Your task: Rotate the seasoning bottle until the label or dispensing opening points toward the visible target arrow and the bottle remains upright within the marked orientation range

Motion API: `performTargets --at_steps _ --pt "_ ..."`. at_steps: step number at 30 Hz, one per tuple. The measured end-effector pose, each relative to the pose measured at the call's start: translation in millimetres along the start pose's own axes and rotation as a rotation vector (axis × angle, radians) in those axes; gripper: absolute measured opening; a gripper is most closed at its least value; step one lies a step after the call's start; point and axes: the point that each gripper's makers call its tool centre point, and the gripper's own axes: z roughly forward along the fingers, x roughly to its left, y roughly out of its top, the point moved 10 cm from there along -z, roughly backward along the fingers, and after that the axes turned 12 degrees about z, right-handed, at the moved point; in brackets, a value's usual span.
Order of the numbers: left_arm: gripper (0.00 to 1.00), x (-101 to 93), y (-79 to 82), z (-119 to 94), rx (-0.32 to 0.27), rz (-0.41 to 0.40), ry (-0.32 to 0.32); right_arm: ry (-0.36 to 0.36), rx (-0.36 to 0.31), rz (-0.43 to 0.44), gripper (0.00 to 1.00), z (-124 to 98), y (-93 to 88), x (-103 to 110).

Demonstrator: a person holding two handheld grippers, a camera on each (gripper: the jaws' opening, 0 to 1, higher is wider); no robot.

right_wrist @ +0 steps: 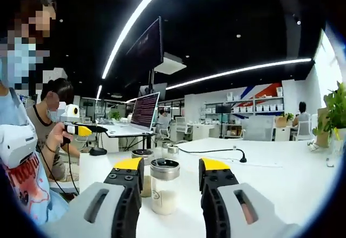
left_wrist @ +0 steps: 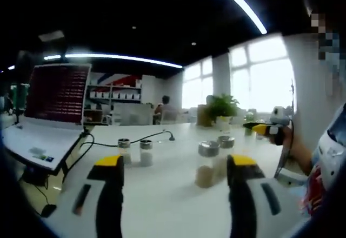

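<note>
In the left gripper view, the left gripper [left_wrist: 175, 170] was held with its jaws apart above a white table [left_wrist: 162, 205], nothing gripped between them. A seasoning bottle [left_wrist: 207, 164] with a metal cap was seen upright on the table, just inside the right jaw, and a second bottle [left_wrist: 225, 143] stood behind it. Two small jars [left_wrist: 135, 151] were set farther left, near a laptop [left_wrist: 51, 108] and a black cable [left_wrist: 135, 139].

In the right gripper view, the right gripper [right_wrist: 170, 179] was likewise spread, and a seasoning bottle [right_wrist: 164, 186] stood upright between its jaws, unclamped. A potted plant [right_wrist: 334, 113] was seen at the far right.
</note>
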Motion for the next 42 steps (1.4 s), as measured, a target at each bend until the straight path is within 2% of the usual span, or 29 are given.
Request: performTargets --at_steps 4,7,10,11,12,13,14,17,18,20,21,22,25,27,29,30,33,35,36,38,42 --pt "1.0 1.4 -2.5 3 -0.006 -0.033 -0.005 -0.035 -0.002 0.022 0.48 -14 -4.6 1" --pt "1.0 5.0 -3.9 3 0.011 0.013 0.046 -0.056 0.014 0.044 0.48 -23 -10.7 3" --pt "1.0 8.5 -0.4 4 -0.039 0.025 0.076 -0.071 0.054 0.04 0.52 -31 -18.4 7" --pt "1.0 8.4 0.3 5 -0.052 0.036 0.069 -0.077 0.061 0.03 0.55 -33 -20.5 8" --pt "1.0 5.8 -0.3 7 -0.059 0.055 0.032 -0.083 0.066 0.031 0.58 -35 -21.7 9" --pt "1.0 2.9 -4.5 8 -0.017 0.029 0.004 -0.09 0.065 0.047 0.59 -37 -22.1 10" --pt "1.0 1.9 -6.2 9 -0.002 0.015 -0.009 -0.089 0.047 0.074 0.59 -38 -21.3 11" --pt "1.0 -0.2 -8.7 15 0.006 0.041 -0.01 -0.097 0.023 0.124 0.6 -39 -18.7 10" --pt "1.0 -1.1 -8.6 15 0.006 0.047 -0.011 -0.111 0.018 0.127 0.6 -40 -18.2 9" --pt "1.0 -1.5 -7.5 15 -0.005 0.043 -0.018 -0.23 -0.031 0.097 0.58 -46 -14.3 4" --pt "1.0 -1.3 -6.5 15 -0.016 0.037 -0.016 -0.266 -0.01 0.032 0.59 -51 -12.2 4" --pt "1.0 0.1 -5.2 14 -0.03 0.034 -0.007 -0.282 0.009 0.004 0.61 -53 -11.4 4" --pt "1.0 3.8 -4.0 14 -0.062 0.038 0.021 -0.27 0.024 0.024 0.65 -54 -12.1 4" --pt "1.0 4.0 -1.6 15 -0.128 0.07 0.014 -0.265 0.02 0.029 0.65 -55 -12.4 5" --pt "1.0 3.3 1.4 15 -0.183 0.053 0.026 -0.297 -0.01 0.021 0.6 -56 -11.0 3" --pt "1.0 2.1 2.5 15 -0.178 0.075 0.025 -0.309 -0.025 0.01 0.58 -58 -10.2 1" --pt "1.0 -2.5 7.3 17 -0.184 0.1 0.047 -0.3 0.005 0.009 0.62 -60 -11.9 1" --pt "1.0 -2.7 8.9 17 -0.187 0.103 0.05 -0.296 -0.001 0.01 0.63 -63 -12.0 0" --pt "1.0 -2.2 10.2 17 -0.195 0.109 0.057 -0.269 -0.007 0.015 0.63 -63 -11.7 0" --pt "1.0 -0.3 14.3 18 -0.218 0.101 0.07 -0.203 -0.061 0.095 0.64 -64 -9.7 0" --pt "1.0 4.4 25.2 22 -0.252 0.089 0.09 -0.203 0.011 0.041 0.75 -66 -13.4 -1"
